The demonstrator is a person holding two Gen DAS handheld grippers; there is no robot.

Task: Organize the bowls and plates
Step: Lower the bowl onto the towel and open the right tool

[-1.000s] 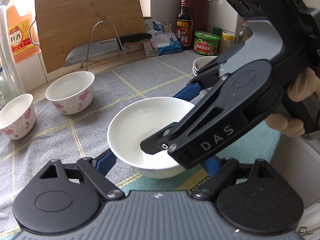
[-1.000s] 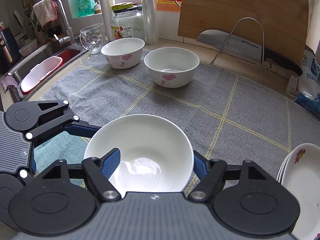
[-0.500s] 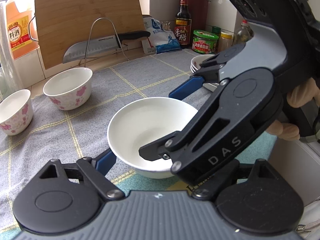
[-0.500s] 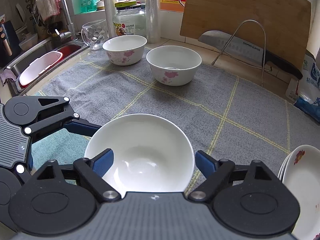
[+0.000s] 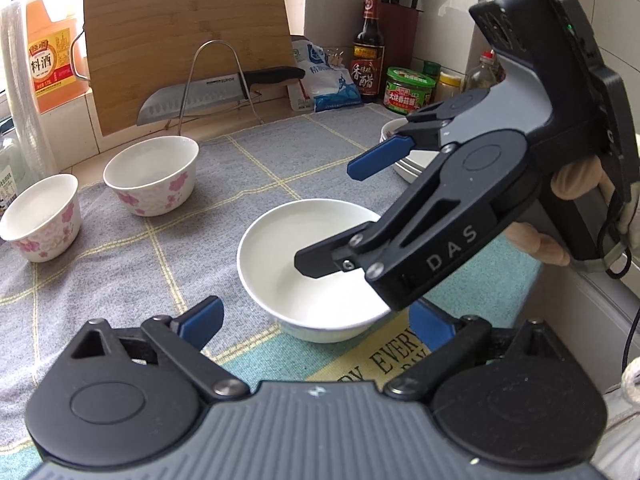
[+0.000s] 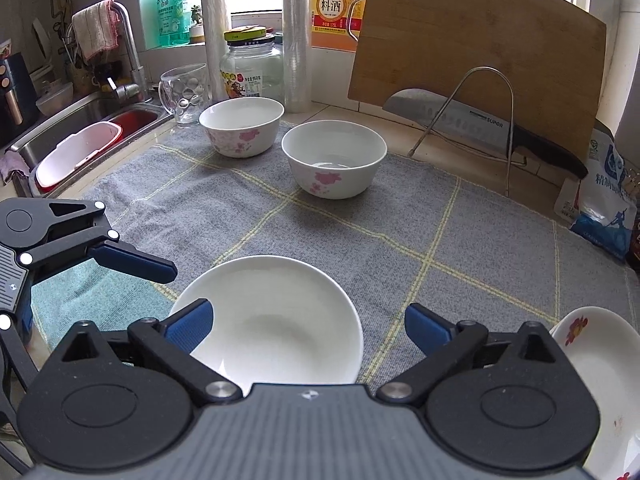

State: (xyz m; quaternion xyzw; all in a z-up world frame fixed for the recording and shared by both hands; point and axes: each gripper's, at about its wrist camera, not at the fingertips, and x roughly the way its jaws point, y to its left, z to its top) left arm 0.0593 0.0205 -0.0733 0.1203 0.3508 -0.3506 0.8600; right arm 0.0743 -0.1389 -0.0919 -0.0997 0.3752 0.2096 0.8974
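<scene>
A plain white bowl (image 5: 308, 264) (image 6: 276, 320) stands on the grey towel near the front edge. My left gripper (image 5: 316, 318) is open, its fingers on either side of the bowl's near rim and apart from it. My right gripper (image 6: 306, 322) (image 5: 340, 216) is open above the bowl, touching nothing. Two bowls with pink flowers (image 6: 334, 158) (image 6: 242, 126) stand farther back; they also show in the left wrist view (image 5: 152, 174) (image 5: 40, 216). A stack of flowered plates (image 6: 596, 380) (image 5: 408, 162) lies at the right.
A cutting board (image 6: 476, 52) leans at the back, with a knife (image 6: 480, 124) on a wire rack. A sink (image 6: 80, 140) lies to the left with a glass mug (image 6: 184, 94) and jar beside it. Bottles and jars (image 5: 408, 90) stand at the back right.
Both grippers have opened and let go of the white bowl, which now rests on the towel. Both have drawn back and up a little.
</scene>
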